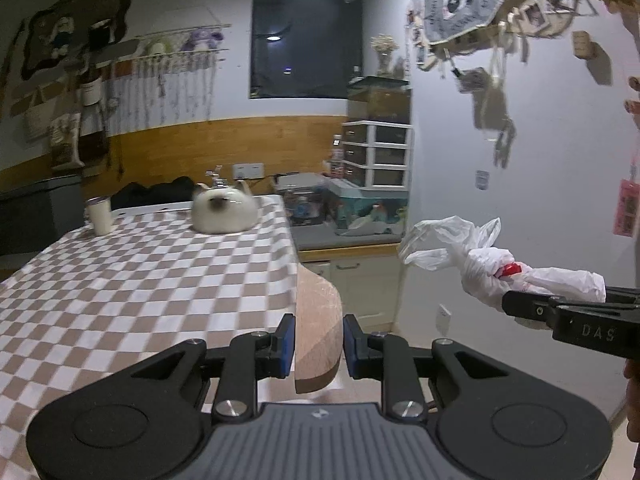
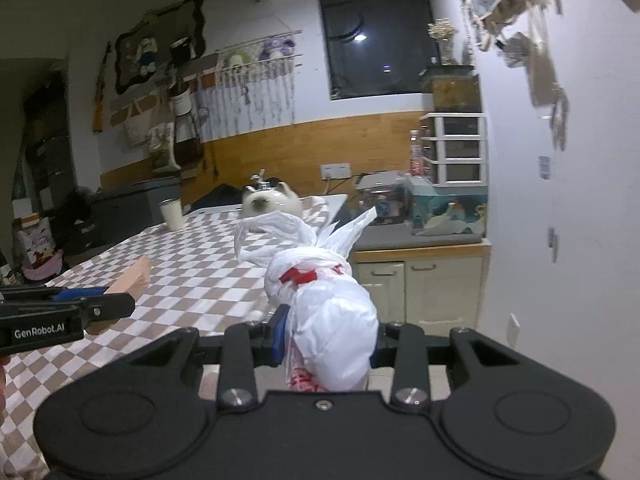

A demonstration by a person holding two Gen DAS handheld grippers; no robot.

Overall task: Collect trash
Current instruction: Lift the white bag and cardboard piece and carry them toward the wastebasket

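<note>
My left gripper (image 1: 319, 346) is shut on a flat pinkish-brown piece of paper or card (image 1: 318, 320), held above the right edge of the checkered table (image 1: 140, 272). It also shows in the right wrist view (image 2: 132, 276), with the left gripper (image 2: 100, 300) at the left. My right gripper (image 2: 328, 340) is shut on a bunched white plastic bag with red print (image 2: 324, 300), held in the air beside the table. The bag also shows in the left wrist view (image 1: 492, 268), right of the table, with the right gripper (image 1: 532, 308) behind it.
A white cat-shaped pot (image 1: 222, 210) and a white cup (image 1: 100, 216) stand at the table's far end. Beyond the table are a low counter with cabinets (image 1: 360, 276), storage drawers (image 1: 380, 152) and clutter. A white wall with hanging decorations (image 1: 520, 140) is on the right.
</note>
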